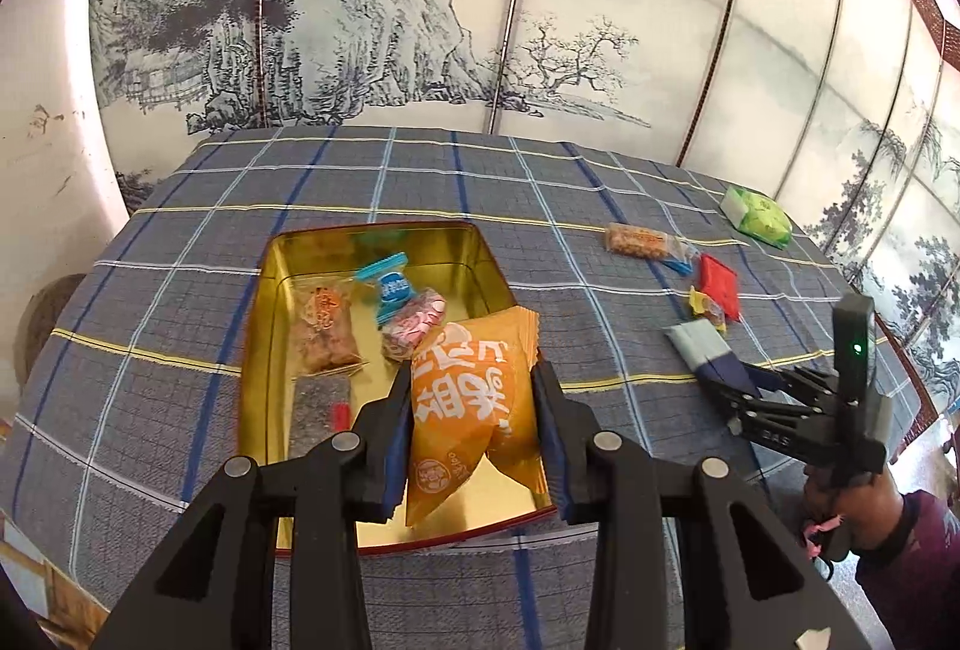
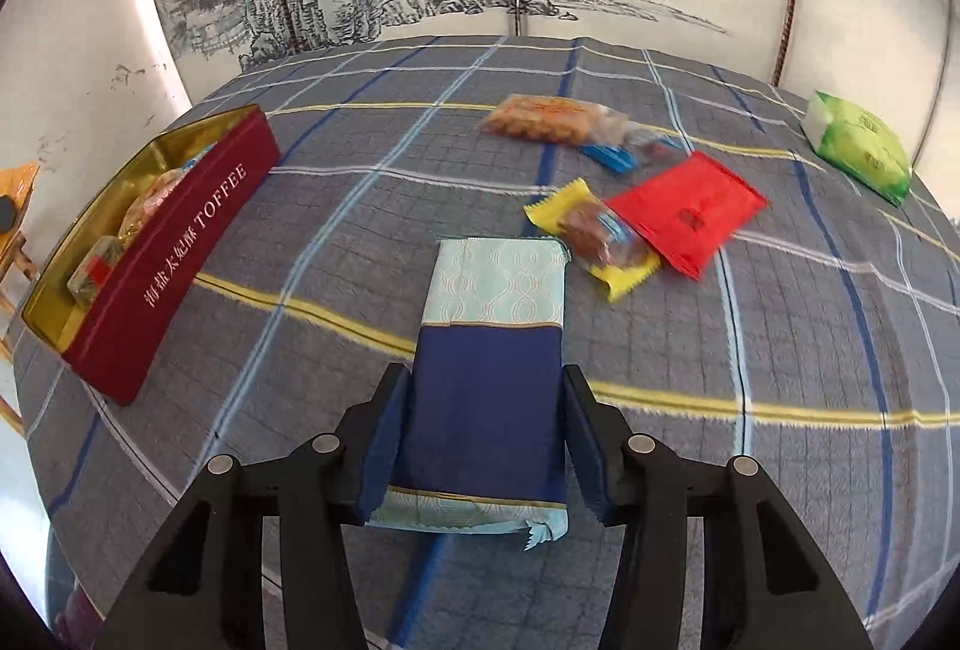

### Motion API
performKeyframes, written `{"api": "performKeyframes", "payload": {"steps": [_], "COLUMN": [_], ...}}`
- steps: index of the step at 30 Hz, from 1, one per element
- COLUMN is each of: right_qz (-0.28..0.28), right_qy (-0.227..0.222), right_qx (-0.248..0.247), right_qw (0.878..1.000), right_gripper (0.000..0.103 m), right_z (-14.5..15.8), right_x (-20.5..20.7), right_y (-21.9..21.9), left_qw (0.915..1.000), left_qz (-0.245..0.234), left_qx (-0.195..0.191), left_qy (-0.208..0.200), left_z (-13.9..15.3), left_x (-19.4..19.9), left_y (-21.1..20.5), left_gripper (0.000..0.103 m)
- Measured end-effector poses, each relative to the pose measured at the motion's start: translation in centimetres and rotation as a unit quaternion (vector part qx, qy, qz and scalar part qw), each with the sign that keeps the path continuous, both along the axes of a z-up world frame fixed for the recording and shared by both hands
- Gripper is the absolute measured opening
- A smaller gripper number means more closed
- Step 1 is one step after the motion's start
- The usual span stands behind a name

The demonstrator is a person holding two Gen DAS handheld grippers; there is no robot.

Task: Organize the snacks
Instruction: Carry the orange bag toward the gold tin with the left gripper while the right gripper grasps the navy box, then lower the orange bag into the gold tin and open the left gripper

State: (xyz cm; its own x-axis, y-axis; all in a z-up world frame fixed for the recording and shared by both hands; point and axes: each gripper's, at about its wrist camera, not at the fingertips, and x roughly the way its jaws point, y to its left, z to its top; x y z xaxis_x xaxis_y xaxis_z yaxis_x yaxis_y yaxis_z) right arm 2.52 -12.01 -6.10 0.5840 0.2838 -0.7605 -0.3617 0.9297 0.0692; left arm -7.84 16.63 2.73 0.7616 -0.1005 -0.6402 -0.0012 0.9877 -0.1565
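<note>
Setting: a desk point(image 2: 420, 158) covered in a grey-blue plaid cloth, with an ink-painted landscape screen point(image 1: 360, 20) behind it.
Left gripper point(image 1: 474, 428): its jaws are closed on an orange snack packet point(image 1: 474, 404), one jaw pressing each side, held above the near right corner of the tin.
Tin point(image 1: 264, 338): an open rectangular box, gold inside and dark red outside, with white lettering reading TOFFEE on its side; it sits on the desk's left part.
Inside the tin: a clear packet of brown pastry point(image 1: 321, 329), a blue-wrapped candy point(image 1: 387, 284), a pink patterned candy point(image 1: 414, 323), and a grey packet with a red mark point(image 1: 321, 413) near the front.
Right gripper point(image 2: 477, 437): its jaws are closed on the dark blue half of a navy and pale-blue packet point(image 2: 489, 350); the pale patterned half points away towards the loose snacks.
Loose snacks on the desk: a yellow-wrapped sweet point(image 2: 594, 236) touching a red packet point(image 2: 690, 212), just beyond the navy packet.
Further back: a clear packet of orange snacks point(image 2: 543, 119) with a small blue wrapper point(image 2: 609, 158) beside it.
Far right edge: a green and white packet point(image 2: 858, 143), well apart from the others.
</note>
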Motion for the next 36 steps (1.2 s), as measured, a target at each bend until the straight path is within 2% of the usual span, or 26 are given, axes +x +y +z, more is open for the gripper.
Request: {"api": "performKeyframes", "payload": {"steps": [10, 21, 36], "right_qz": [-0.001, -0.001, -0.001], "right_qy": [-0.001, -0.002, -0.002], "right_qx": [0.007, 0.006, 0.005], "right_qw": [1.0, 1.0, 1.0], "right_gripper": [0.051, 0.051, 0.051], "right_z": [0.0, 0.0, 0.0], "right_x": [-0.3, -0.3, -0.4], "right_y": [-0.4, -0.4, -0.3], "left_qw": [0.9992, 0.9975, 0.9933], "left_qz": [-0.004, -0.01, -0.009], "left_qx": [0.039, 0.069, 0.116], "left_qy": [-0.005, 0.011, -0.005], "left_z": [-0.5, -2.5, -3.8], "left_x": [1.1, 2.9, 4.2], "left_y": [-0.3, -1.4, -2.2], "left_gripper": [0.034, 0.034, 0.034]}}
